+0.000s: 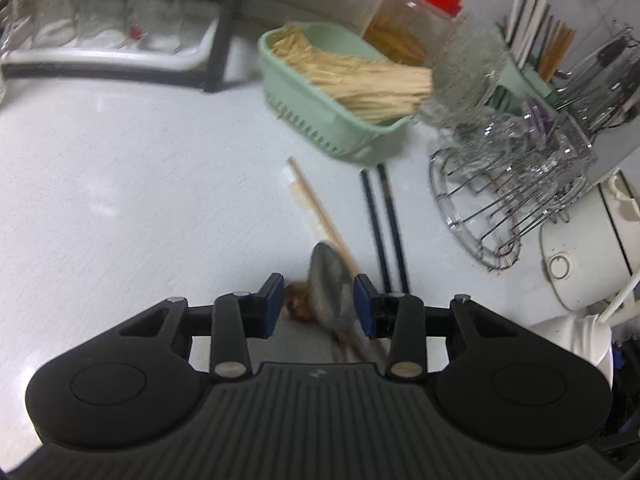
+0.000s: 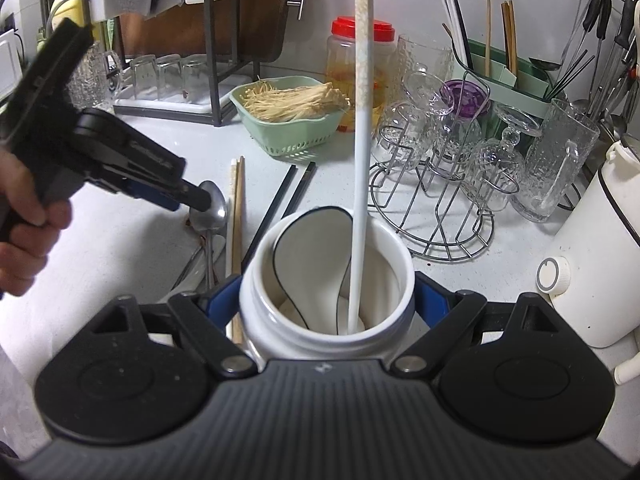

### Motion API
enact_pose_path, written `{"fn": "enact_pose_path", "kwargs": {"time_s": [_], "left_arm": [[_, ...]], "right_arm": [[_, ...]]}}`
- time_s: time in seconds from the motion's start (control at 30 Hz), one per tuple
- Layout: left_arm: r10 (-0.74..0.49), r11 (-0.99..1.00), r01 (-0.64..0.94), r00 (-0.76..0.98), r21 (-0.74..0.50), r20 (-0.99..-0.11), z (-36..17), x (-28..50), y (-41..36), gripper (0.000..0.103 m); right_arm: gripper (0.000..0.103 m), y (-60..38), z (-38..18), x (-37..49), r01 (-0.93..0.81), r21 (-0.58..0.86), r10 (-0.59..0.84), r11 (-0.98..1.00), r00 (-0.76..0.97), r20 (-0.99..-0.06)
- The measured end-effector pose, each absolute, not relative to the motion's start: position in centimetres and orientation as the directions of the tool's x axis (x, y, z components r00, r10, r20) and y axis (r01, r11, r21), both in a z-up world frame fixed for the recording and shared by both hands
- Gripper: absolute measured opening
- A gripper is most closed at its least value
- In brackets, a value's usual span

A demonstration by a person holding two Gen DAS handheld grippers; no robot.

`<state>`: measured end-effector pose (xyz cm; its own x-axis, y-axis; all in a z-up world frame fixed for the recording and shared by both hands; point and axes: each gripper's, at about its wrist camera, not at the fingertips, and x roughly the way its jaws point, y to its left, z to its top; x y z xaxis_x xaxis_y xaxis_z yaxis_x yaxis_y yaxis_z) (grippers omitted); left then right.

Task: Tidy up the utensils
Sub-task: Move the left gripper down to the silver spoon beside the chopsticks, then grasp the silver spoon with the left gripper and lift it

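A metal spoon (image 1: 332, 292) lies on the white counter, its bowl between the blue pads of my left gripper (image 1: 318, 304). The jaws stand open, with a gap on the left side of the bowl. The right wrist view shows that gripper (image 2: 200, 200) angled down over the same spoon (image 2: 214, 210). My right gripper (image 2: 326, 304) is shut on a white ceramic jar (image 2: 276, 332). The jar holds a black-rimmed white spoon (image 2: 308, 248) and a long white chopstick (image 2: 360, 152). Wooden chopsticks (image 2: 238, 216) and black chopsticks (image 2: 288, 196) lie on the counter beyond the jar.
A green basket (image 2: 296, 136) of pale strands sits at the back, with a red-lidded jar (image 2: 340, 64) behind it. A wire rack of glasses (image 2: 440, 168) stands right of the chopsticks, a white kettle (image 2: 592, 248) at far right. A green utensil holder (image 2: 516, 76) stands behind the rack.
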<state>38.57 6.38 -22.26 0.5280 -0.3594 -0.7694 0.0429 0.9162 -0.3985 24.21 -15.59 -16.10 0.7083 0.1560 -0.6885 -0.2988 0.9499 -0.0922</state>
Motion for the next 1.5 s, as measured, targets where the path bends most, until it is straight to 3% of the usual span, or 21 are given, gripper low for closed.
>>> {"fn": "enact_pose_path", "kwargs": {"time_s": [0.27,0.53,0.77,1.5], "left_arm": [[-0.321,0.942,0.086,0.526,-0.326,-0.788,-22.9,39.8,5.2,0.035],[-0.308,0.951,0.156,0.525,-0.265,-0.793,-23.1,39.2,4.0,0.033],[-0.28,0.96,0.154,0.534,-0.234,-0.798,-22.6,39.2,3.8,0.009],[-0.197,0.98,0.127,0.623,-0.151,-0.757,-16.0,36.5,4.1,0.001]], "right_arm": [[0.091,-15.8,-16.4,23.7,-0.287,-0.086,0.161,0.954,0.734,-0.66],[0.091,-15.6,-16.5,23.4,-0.273,-0.089,0.152,0.958,0.745,-0.649],[0.091,-15.6,-16.5,23.5,-0.264,-0.088,0.146,0.96,0.745,-0.651],[0.091,-14.9,-16.2,24.1,-0.214,-0.093,0.095,0.972,0.727,-0.68]]}}
